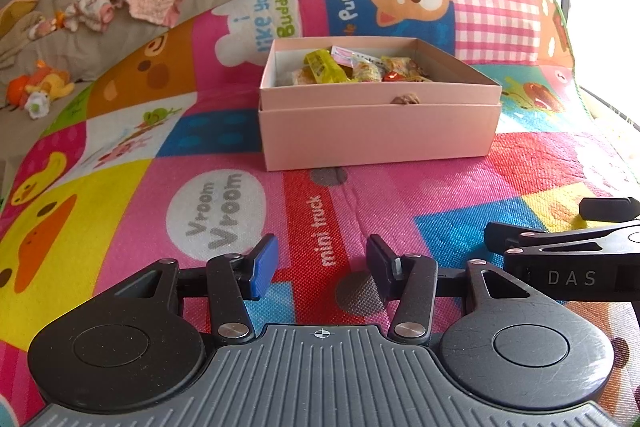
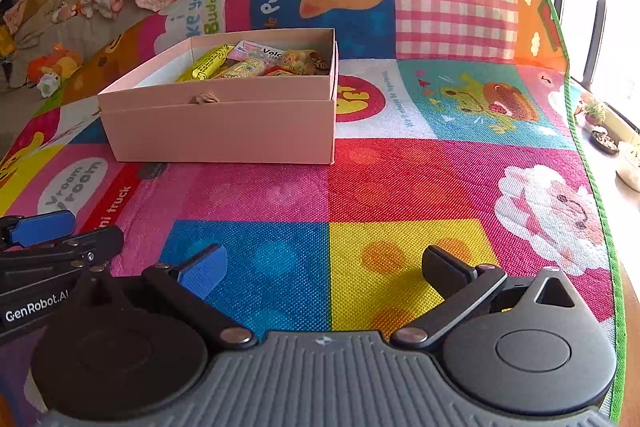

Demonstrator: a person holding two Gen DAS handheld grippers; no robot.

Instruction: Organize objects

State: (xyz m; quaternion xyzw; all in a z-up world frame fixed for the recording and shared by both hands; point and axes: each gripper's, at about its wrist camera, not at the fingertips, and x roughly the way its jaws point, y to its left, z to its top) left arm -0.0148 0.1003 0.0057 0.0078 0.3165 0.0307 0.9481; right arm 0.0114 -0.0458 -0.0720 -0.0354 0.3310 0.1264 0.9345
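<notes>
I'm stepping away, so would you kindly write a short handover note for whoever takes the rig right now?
Left tongs: open, empty, low over the mat, pointed at the box.
Right tongs: open wider, empty, to the right of the left tongs.
Pink box: on the mat ahead, lid off, seated in what looks like its lid. Snack packets lie inside, towards the far side.
Done: packets are in the box; no loose ones show on the mat.
Left: unclear from here; perhaps closing the box.
</notes>
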